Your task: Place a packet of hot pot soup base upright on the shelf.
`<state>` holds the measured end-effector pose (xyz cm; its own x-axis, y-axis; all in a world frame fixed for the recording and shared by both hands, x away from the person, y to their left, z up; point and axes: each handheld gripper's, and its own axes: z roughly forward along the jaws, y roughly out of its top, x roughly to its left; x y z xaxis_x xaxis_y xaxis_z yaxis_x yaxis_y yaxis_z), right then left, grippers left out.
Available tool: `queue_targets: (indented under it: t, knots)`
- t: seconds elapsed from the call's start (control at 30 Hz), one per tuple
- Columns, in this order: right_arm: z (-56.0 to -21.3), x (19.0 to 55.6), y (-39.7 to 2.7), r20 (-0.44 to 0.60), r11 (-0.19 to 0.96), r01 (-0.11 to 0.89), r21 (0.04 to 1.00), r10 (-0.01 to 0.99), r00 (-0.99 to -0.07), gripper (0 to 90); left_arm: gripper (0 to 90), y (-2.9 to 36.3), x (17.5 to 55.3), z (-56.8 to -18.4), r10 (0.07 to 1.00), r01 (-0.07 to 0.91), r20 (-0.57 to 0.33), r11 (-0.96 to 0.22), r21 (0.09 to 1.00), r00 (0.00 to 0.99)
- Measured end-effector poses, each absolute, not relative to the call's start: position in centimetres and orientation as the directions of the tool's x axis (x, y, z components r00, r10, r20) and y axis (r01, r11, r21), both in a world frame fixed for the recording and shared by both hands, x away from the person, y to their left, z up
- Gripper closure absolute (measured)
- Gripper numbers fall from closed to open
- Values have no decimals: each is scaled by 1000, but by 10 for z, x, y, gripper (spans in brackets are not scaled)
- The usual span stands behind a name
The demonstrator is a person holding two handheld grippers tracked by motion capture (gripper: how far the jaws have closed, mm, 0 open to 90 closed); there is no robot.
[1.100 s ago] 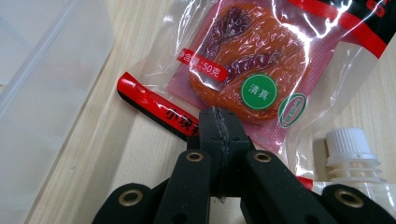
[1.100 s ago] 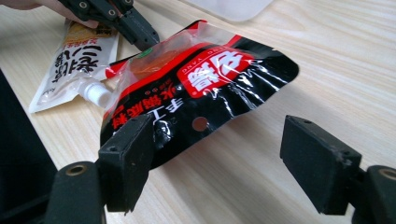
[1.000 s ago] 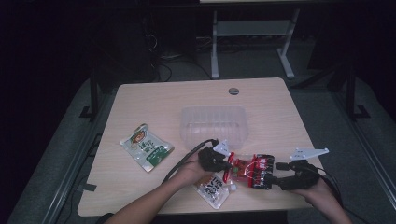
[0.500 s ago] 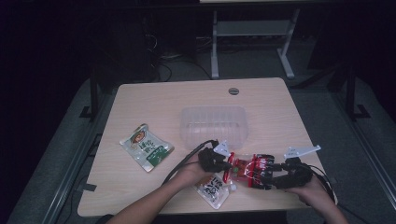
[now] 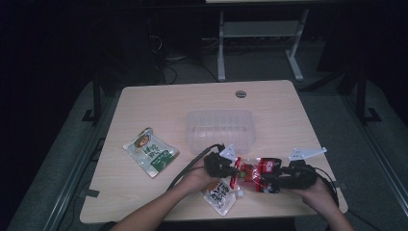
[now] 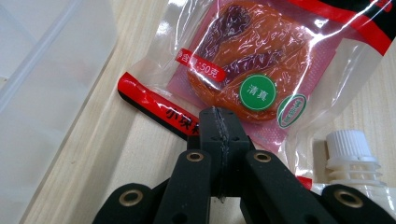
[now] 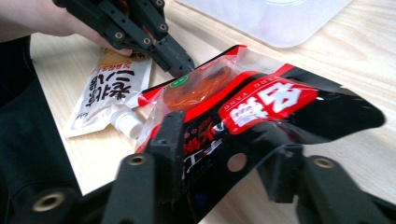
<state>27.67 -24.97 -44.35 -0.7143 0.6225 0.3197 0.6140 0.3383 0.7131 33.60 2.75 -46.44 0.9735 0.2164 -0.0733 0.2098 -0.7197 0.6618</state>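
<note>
1. Red-and-black snack packet (image 5: pixel 259 173) sits at the table's (image 5: pixel 298 120) near edge, about 5 o'clock from the clear tub (image 5: pixel 220 131), strung between both grippers.
2. Right gripper (image 5: pixel 278 180): jaws have just been closing, now straddling the packet's black end, which buckles between them.
3. Left gripper (image 5: pixel 231 169): jaws pressed together, pinching the packet's red end seam.
4. White spouted pouch (image 5: pixel 220 193) lies just beside the packet, at its 7 o'clock.
5. Green pouch (image 5: pixel 151 152) lies well apart, 9 o'clock of tub.

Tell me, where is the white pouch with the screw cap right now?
In the high view the white spouted pouch lies flat near the table's front edge, just below the red snack packet, with the clear plastic tub farther back.
</note>
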Motion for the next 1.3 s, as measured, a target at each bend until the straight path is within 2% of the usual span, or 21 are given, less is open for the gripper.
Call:
queue_targets:
  t: [0.33, 0.43, 0.67, 1.2, 1.3]
  knots:
    - [-443, 279, -247, 305, 351, 614, 707, 631, -713, 765, 899, 28, 337, -465, 216, 216, -83, -717, 663, 973]
    - [-442, 280, -244, 274, 376, 596, 709, 632, -725, 788, 899, 28, 337, -465, 216, 217, -85, -717, 662, 973]
    - [-444, 281, -243, 280, 387, 594, 705, 617, -735, 879, 899, 28, 337, -465, 213, 214, -83, -718, 663, 973]
    - [-443, 281, -245, 292, 377, 581, 721, 596, -749, 898, 898, 29, 338, -464, 211, 221, -96, -721, 657, 973]
    - [-439, 280, -246, 295, 370, 566, 737, 577, -761, 899, 898, 30, 340, -464, 206, 237, -126, -716, 657, 970]
